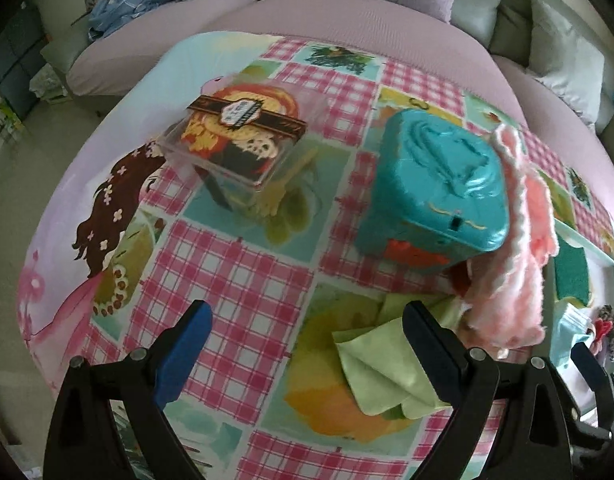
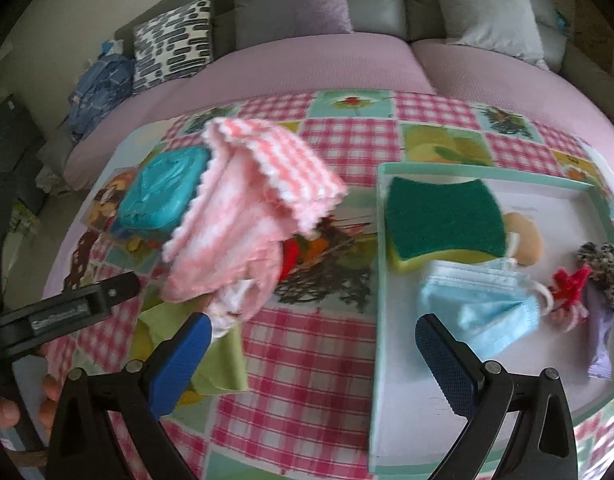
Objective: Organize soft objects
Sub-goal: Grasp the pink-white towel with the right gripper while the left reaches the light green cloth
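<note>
A pink-and-white knitted cloth [image 2: 247, 216] hangs blurred above the table, its lower end touching the left fingertip [image 2: 195, 332] of my right gripper [image 2: 311, 326]. That gripper is open, with nothing clamped between its fingers. In the left wrist view the pink cloth [image 1: 519, 248] stands beside the teal box [image 1: 435, 184]. A green cloth [image 1: 387, 372] lies crumpled on the tablecloth just inside the right fingertip of my open left gripper [image 1: 307, 312]. The white tray [image 2: 395, 360] holds a green sponge [image 2: 443, 216], a blue face mask [image 2: 479, 304], a leopard scrunchie [image 2: 603, 268] and other small soft items.
A clear plastic box [image 1: 235, 148] with a brown label stands at the far left of the table. A sofa with cushions [image 2: 171, 40] runs behind the table. A hand [image 2: 11, 412] holds the left gripper's body [image 2: 79, 304] at the lower left.
</note>
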